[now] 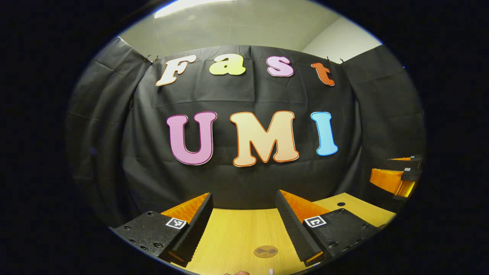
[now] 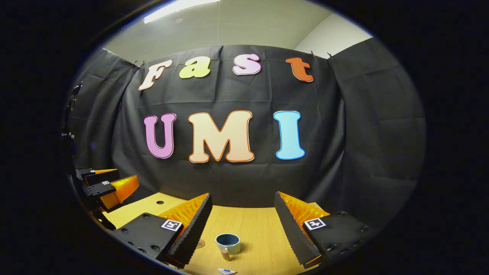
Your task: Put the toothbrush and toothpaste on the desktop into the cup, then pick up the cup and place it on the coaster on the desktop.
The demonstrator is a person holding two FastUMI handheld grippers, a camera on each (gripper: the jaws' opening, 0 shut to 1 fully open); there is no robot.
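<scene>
left gripper (image 1: 244, 214) spread, level above desktop (image 1: 229, 236); right gripper (image 2: 242, 214) spread, cup (image 2: 228, 243) between fingers, untouched.

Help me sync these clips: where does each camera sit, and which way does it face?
Left gripper view: rides the left gripper, faces the cloth wall across the table; coaster between its open fingers, right gripper off right.
Right gripper view: rides the right gripper, same heading; cup ahead, left gripper off left.
Shared: table, wall, each other's gripper.
</scene>
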